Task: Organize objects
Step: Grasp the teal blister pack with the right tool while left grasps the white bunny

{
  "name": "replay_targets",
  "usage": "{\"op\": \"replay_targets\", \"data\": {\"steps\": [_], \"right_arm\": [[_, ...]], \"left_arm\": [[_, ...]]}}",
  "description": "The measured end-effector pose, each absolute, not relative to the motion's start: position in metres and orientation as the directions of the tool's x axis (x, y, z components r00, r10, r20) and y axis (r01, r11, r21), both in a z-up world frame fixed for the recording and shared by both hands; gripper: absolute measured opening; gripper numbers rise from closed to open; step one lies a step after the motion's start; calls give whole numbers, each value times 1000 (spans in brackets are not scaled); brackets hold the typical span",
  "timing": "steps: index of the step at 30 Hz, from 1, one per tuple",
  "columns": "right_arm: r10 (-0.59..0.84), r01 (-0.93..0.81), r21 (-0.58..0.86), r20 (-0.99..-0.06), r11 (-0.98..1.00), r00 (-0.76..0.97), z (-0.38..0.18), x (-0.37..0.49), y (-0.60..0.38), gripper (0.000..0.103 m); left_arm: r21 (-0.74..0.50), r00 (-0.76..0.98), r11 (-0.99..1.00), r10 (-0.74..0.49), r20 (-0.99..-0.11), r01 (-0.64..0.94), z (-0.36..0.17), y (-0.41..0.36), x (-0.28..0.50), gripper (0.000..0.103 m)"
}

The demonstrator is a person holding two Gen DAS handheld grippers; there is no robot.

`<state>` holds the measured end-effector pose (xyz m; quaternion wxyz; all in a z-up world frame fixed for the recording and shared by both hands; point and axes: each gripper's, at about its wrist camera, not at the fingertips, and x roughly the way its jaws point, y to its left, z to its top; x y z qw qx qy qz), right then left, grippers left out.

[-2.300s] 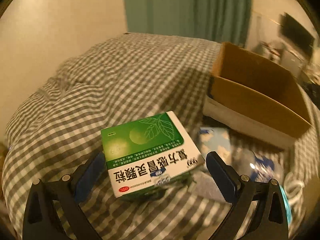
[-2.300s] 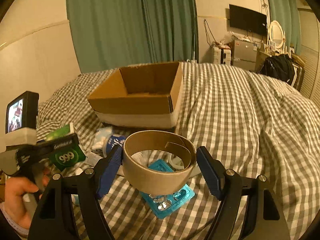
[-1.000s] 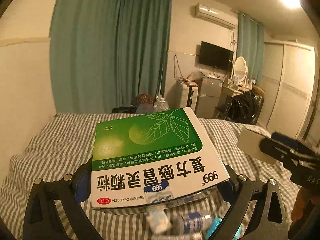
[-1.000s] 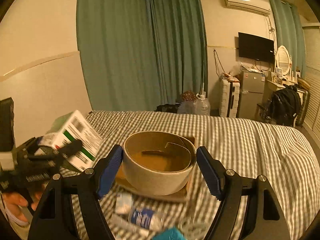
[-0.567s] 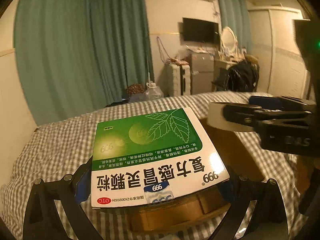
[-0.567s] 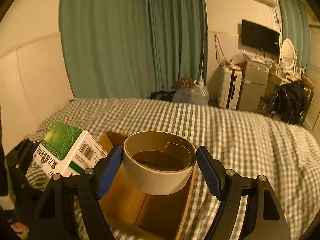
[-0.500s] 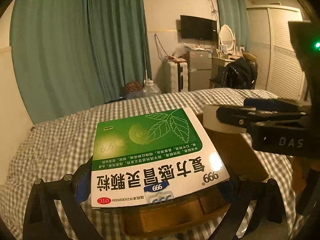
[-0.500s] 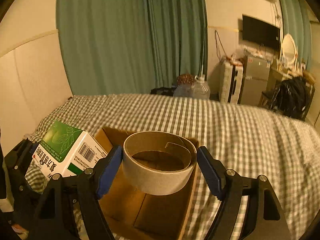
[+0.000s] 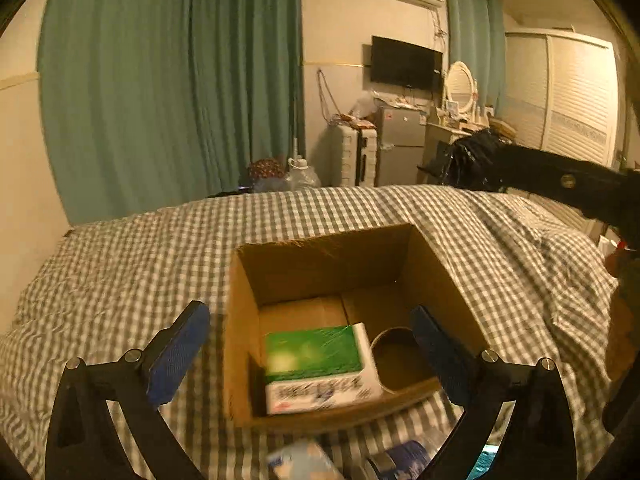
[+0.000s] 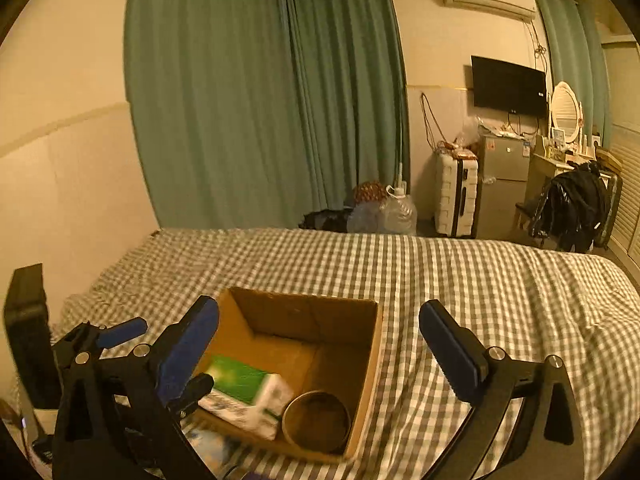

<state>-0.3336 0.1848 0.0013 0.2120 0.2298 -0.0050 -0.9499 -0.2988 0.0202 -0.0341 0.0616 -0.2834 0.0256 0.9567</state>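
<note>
Box (image 9: 436, 276) on checked bed (image 9: 120, 264) holds green carton (image 9: 316, 364) and tape ring (image 9: 400, 360), touching side by side. My left claw (image 9: 312, 352) and right claw (image 10: 320, 356) hover above, both wide open, empty. Small packets (image 9: 304, 460) lie before box.

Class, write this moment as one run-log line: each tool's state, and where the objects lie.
left tool: open, empty | right tool: open, empty | green medicine box: in cardboard box | tape roll: in box, beside it
</note>
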Motion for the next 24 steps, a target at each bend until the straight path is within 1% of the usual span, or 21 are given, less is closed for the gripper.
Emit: {"op": "replay_targets", "data": {"steps": [3,6,9,12,15,22,24], "right_arm": [[-425,420,108,-414,-901,-805,20,-305,200,101],[-424,429,89,-426,-899,-799,29,-280,213,101],[-381,423,8,-448,-906,-808,31,-256,222,101],[-348,423,-60,-470,-904,-811,23,-231,227,101],[-355,449,-64,-516,-891,-779,3,-220,232,101],[-369,499,-14,-655,-866,-659,-79,-211,223,101],[-381,511,16,-688,-859,-618,-100,-211,220,101]], "left_arm": [[11,-835,-997,62,-546,-81,-20,18,-275,103],[1,-828,-999,44,-559,-54,-9,13,-255,103],[-8,-824,-1000,28,-566,-28,-4,7,-235,103],[2,-811,-1000,5,-585,-8,-11,8,-214,103],[21,-793,-1000,-28,-608,20,-27,9,-193,103],[46,-759,-996,-92,-644,82,-78,19,-165,103],[36,-745,-997,-80,-663,75,-91,23,-164,103]]}}
